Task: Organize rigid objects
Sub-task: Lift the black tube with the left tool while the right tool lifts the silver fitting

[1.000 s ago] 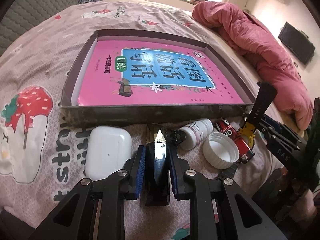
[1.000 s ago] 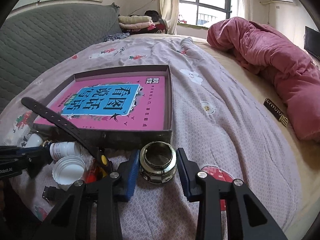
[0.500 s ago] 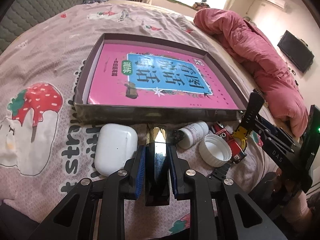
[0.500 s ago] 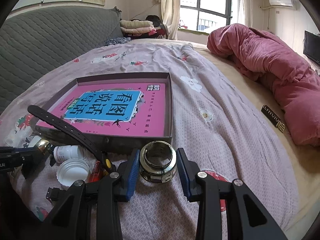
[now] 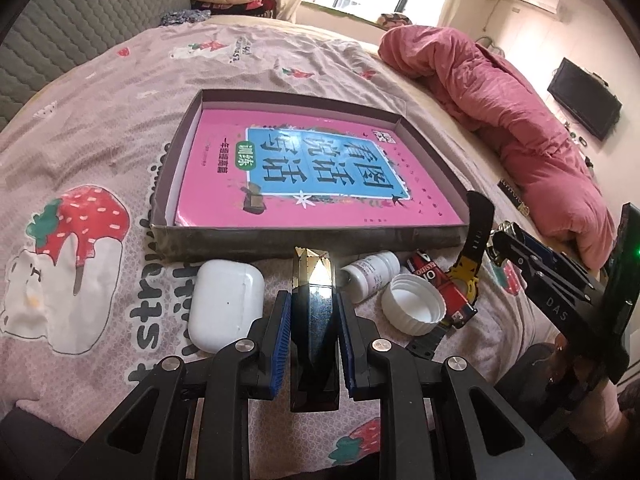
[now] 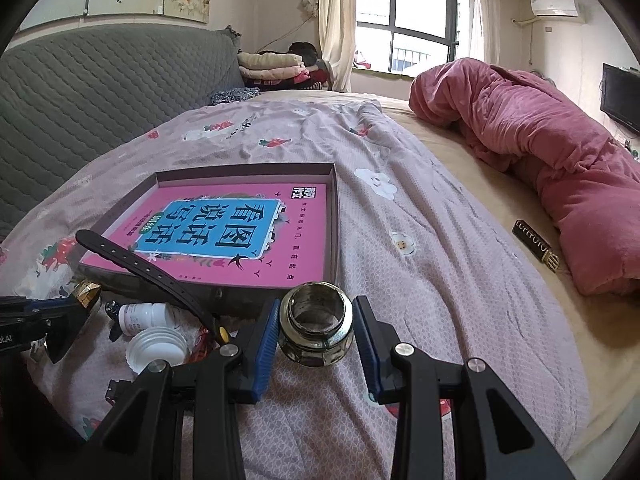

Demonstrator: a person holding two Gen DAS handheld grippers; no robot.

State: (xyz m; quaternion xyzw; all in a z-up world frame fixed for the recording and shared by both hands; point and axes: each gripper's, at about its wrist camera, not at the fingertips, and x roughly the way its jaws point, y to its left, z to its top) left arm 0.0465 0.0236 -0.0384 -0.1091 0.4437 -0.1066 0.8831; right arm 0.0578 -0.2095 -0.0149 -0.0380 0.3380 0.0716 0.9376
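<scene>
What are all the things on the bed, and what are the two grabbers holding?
box: one, grey, mid-bed
book: one, pink and blue, inside box
earbud case: one, white, before box
bottle: one, white, lying before box
cap: one, white, beside bottle
watch: one, black and yellow
blanket: one, pink, far side
left gripper: shut on black-gold lipstick
right gripper: shut on glass jar

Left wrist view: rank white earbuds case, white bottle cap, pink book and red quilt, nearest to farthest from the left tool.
1. white earbuds case: on the bedspread just left of the left tool.
2. white bottle cap: a little to the right, open side up; near enough to the case's distance that this order is loose.
3. pink book: ahead, lying in the box.
4. red quilt: far right, bunched.
</scene>
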